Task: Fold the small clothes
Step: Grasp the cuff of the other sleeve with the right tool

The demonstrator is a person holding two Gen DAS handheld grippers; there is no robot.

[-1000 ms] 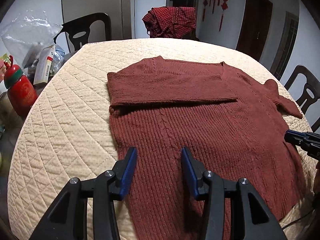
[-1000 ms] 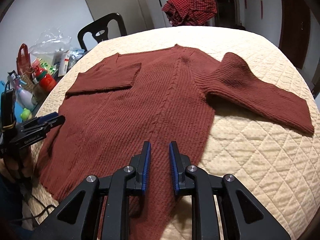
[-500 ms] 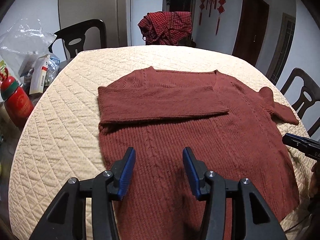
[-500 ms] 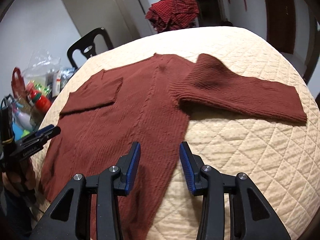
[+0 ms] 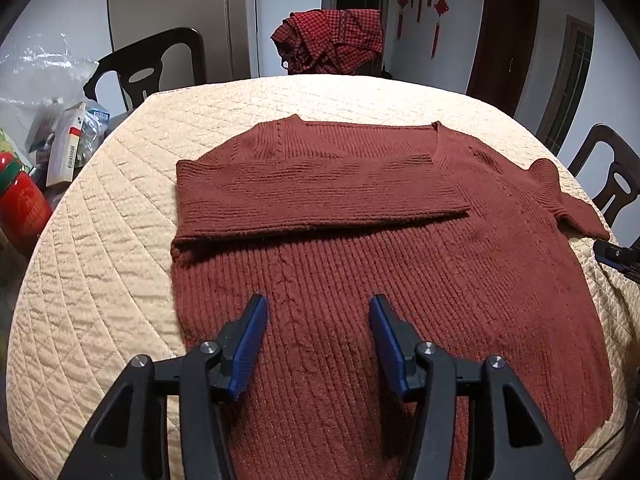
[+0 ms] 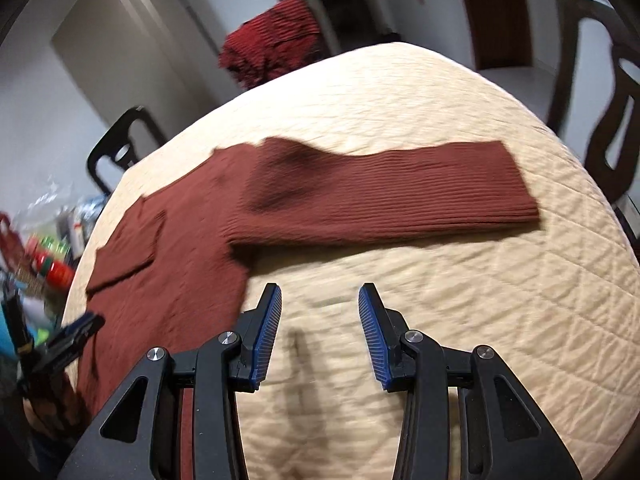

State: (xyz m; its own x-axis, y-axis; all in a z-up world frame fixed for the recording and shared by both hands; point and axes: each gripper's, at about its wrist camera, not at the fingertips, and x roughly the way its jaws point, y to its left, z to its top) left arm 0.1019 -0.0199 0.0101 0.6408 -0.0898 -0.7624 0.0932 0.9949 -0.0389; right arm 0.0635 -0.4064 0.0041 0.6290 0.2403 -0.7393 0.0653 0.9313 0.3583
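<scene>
A rust-red knit sweater [image 5: 380, 264] lies flat on the quilted cream table cover [image 5: 100, 260]. Its left sleeve [image 5: 316, 196] is folded across the chest. Its right sleeve [image 6: 384, 196] lies stretched out flat to the side on the cover. My left gripper [image 5: 318, 336] is open and empty, just above the sweater's lower body. My right gripper [image 6: 320, 320] is open and empty, over bare cover beside the sweater's side edge, short of the outstretched sleeve. Its tip shows at the right edge of the left wrist view [image 5: 618, 258].
Dark chairs [image 5: 156, 68] stand around the round table; one holds a red checked cloth [image 5: 332, 40]. Bottles, boxes and a plastic bag [image 5: 44, 128] crowd a surface left of the table. A chair [image 6: 612, 120] stands close at the right.
My right gripper has opened and swung right, off the sweater's body onto bare cover near the outstretched sleeve. My left gripper stayed open and drew back slightly.
</scene>
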